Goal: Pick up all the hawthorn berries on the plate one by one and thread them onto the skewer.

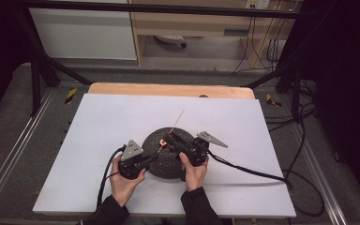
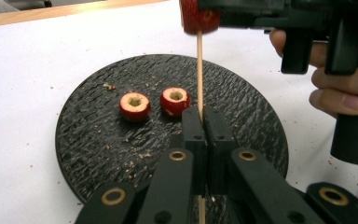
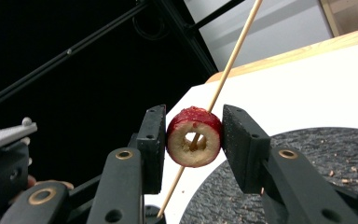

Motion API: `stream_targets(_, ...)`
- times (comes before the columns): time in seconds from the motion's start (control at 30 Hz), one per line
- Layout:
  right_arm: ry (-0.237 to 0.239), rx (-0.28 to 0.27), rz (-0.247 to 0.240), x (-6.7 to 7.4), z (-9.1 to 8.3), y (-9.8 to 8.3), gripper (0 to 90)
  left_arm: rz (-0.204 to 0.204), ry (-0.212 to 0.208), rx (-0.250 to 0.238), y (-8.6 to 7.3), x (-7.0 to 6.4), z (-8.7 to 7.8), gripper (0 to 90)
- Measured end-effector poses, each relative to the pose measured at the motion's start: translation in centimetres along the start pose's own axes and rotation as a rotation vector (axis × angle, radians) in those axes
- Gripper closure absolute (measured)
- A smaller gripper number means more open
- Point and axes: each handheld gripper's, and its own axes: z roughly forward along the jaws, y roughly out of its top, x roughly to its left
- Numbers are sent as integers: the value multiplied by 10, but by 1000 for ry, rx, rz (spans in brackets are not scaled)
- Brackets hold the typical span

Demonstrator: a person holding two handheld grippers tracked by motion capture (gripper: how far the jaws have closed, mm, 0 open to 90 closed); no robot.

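- Left gripper (image 2: 204, 122) clenched on thin, brittle skewer (image 2: 199, 70); best held low.
- Right gripper (image 3: 193, 137) grasping soft, cored fruit ring (image 3: 194, 136) by its sides; gentle squeeze only.

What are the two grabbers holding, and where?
The left gripper pinches the wooden skewer near its lower end. The right gripper squeezes a red fruit ring by its sides, threaded on the skewer.

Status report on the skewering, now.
Left tongs shut on skewer. Right tongs shut on cored red fruit piece, skewer through its hole. Two more pieces on black plate. Nothing in the way.
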Motion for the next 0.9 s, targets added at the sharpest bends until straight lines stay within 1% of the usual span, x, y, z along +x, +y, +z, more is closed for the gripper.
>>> stream_targets(0.03, -1, 5, 0, 0, -1, 0, 615, -3, -2, 1, 1, 0, 1, 886)
stream_targets(0.13, 4, 22, 3, 1, -1, -2, 616, 6, 0, 2, 3, -1, 3, 886)
stream_targets(0.23, 3, 41, 0, 1, -2, -3, 616, 7, -5, 2, 4, 0, 5, 887)
stream_targets(0.37, 15, 62, 9, 1, -2, -6, 616, 9, -6, 1, 6, 0, 7, 887)
stream_targets(0.5, 8, 80, 6, 0, -2, -9, 615, 13, -9, 9, 5, 0, 9, 886)
stream_targets(0.67, 11, 111, 10, 0, -2, -9, 610, 15, -20, 11, 3, 2, 8, 887)
stream_targets(0.7, 14, 115, 8, 0, -2, -9, 603, 16, -19, 12, 2, 2, 7, 887)
stream_targets(0.77, 6, 121, -6, 0, -3, -7, 545, 17, -21, 17, 0, 4, 5, 887)
stream_targets(0.83, 1, 136, -34, 0, -5, -4, 515, 16, -20, 23, -3, 8, 1, 887)
stream_targets(0.9, -15, 148, -61, 0, -8, 0, 453, 9, -17, 30, -7, 12, -4, 887)
